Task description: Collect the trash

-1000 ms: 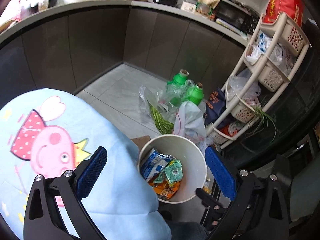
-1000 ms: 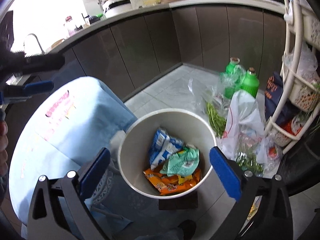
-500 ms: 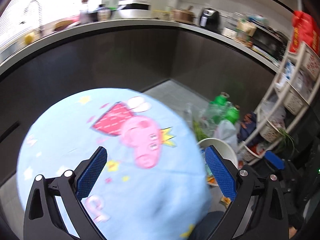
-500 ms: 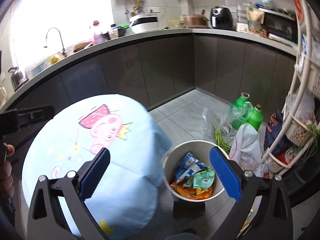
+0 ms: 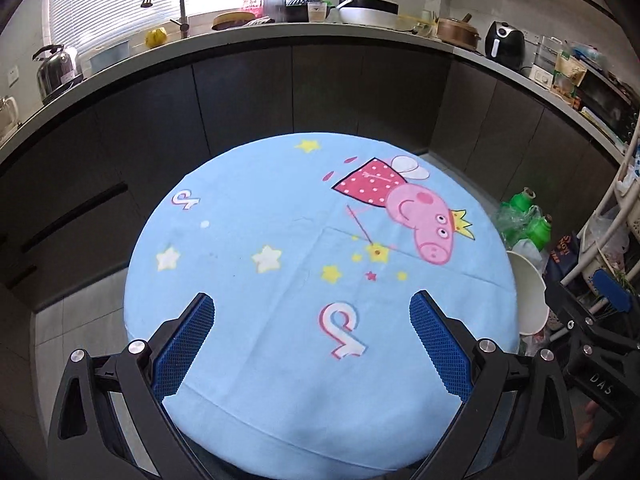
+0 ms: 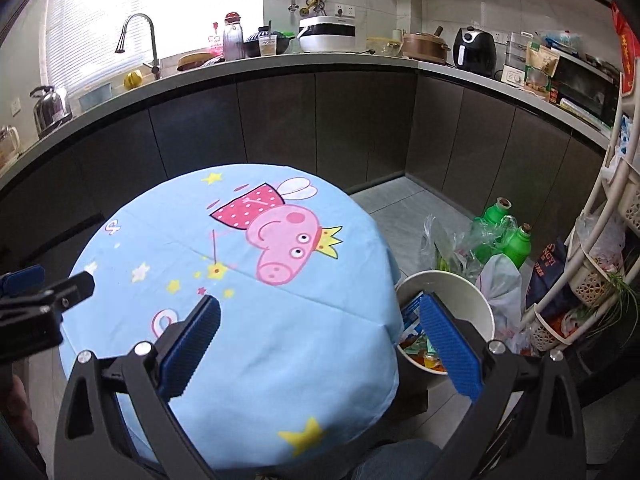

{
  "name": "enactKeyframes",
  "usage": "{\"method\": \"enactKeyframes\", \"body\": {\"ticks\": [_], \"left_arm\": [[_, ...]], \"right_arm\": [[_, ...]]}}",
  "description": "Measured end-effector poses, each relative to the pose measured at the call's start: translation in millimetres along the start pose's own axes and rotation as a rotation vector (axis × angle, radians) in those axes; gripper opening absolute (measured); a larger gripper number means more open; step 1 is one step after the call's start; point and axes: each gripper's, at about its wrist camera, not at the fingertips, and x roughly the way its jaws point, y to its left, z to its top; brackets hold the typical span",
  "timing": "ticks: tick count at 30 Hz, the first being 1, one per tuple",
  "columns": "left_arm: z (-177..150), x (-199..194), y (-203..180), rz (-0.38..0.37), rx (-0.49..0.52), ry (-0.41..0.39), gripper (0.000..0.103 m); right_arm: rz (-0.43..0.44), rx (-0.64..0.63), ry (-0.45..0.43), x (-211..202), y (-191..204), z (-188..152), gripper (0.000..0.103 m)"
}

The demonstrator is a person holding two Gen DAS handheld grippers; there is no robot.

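Observation:
A round table under a light blue cartoon-pig cloth (image 5: 280, 240) fills the left wrist view. My left gripper (image 5: 312, 320) hovers open above its near edge with nothing between the blue pads. The white trash bin (image 6: 460, 292) stands on the floor at the table's right side, with snack wrappers (image 6: 416, 346) in its bottom. My right gripper (image 6: 320, 320) is open and holds nothing, above the cloth's right edge, its right finger in front of the bin. In the left wrist view only part of the bin (image 5: 528, 288) shows past the table.
Green bottles (image 6: 516, 240) and plastic bags of greens (image 6: 452, 252) sit on the floor behind the bin. A white basket rack (image 6: 600, 264) stands at the right. Dark cabinets and a cluttered counter (image 5: 320, 36) with a faucet curve behind the table.
Both grippers have pulled up and away from the bin and swung left, so the clothed table now fills both views. Both stayed open.

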Motion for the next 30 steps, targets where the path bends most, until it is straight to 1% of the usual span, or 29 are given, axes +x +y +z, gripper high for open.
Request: {"method": "enactKeyframes", "body": {"ticks": [4,10,30], "left_arm": [[-11.1,3.1,7.7,0.013,-0.016,0.022,0.095],[-13.3,2.1,13.3,0.032,-0.034,0.015,0.094],[-12.4,6.7,10.9,0.039,-0.029,0.021,0.095]], "right_arm": [[-0.001,-0.035,0.001,-1.9,15.4,-3.9,0.1],[0.004,-0.051,-0.006,-4.3,25.3,-1.3,0.1],[0.01,-0.058,-0.001,-1.9,23.5,0.2,0.1]]}}
